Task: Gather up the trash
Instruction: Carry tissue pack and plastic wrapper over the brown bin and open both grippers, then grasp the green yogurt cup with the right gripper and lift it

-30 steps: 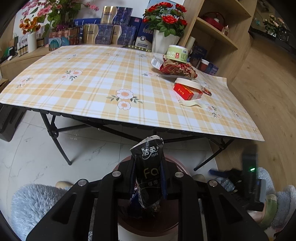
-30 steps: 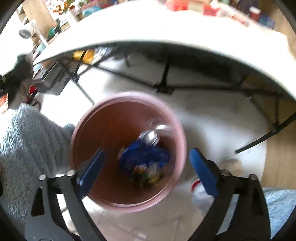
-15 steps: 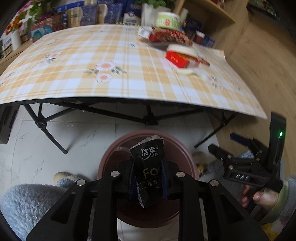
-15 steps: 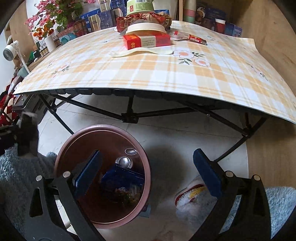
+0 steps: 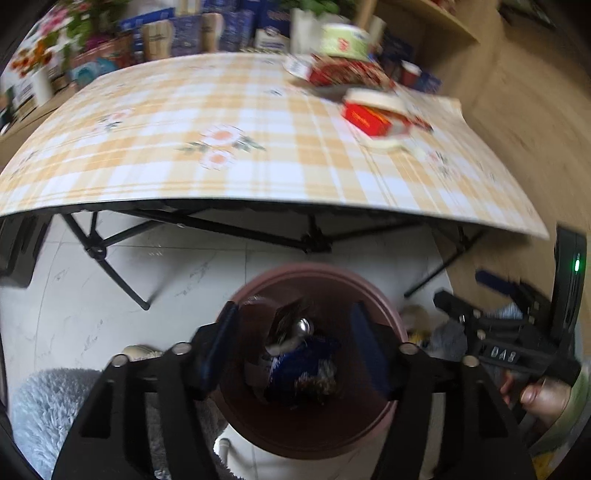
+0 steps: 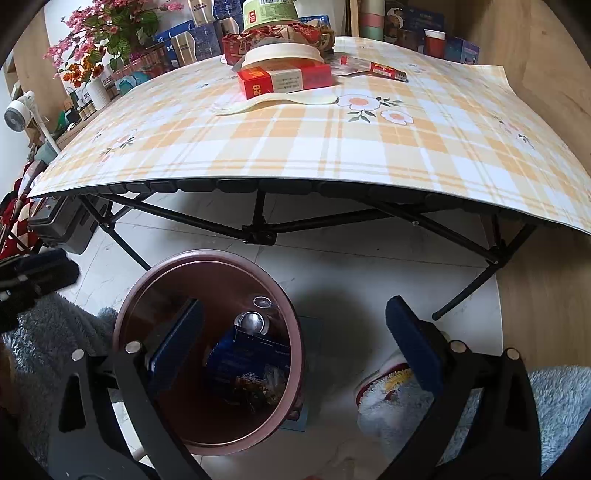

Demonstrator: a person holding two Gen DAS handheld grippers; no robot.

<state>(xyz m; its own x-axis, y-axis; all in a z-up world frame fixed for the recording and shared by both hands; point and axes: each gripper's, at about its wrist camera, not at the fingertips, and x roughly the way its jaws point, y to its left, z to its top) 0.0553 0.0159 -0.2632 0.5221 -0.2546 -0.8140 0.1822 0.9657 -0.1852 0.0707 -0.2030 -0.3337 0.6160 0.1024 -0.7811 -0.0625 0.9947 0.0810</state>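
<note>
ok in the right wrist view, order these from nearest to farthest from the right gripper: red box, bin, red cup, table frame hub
1. bin, just below the right gripper, on the floor to its left
2. table frame hub, under the table's near edge
3. red box, on the tabletop, mid-way back
4. red cup, beyond the table's far right edge

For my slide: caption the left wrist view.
Left tongs opening above the brown bin, dark packet dropping in.

We are noting a folding bench (image 6: 369,155) wearing a yellow plaid cloth, pink flowers (image 6: 99,33) standing behind it at the left, a small white fan (image 6: 16,114) sitting beyond, and pale marble floor (image 6: 369,280) showing underneath.
</note>
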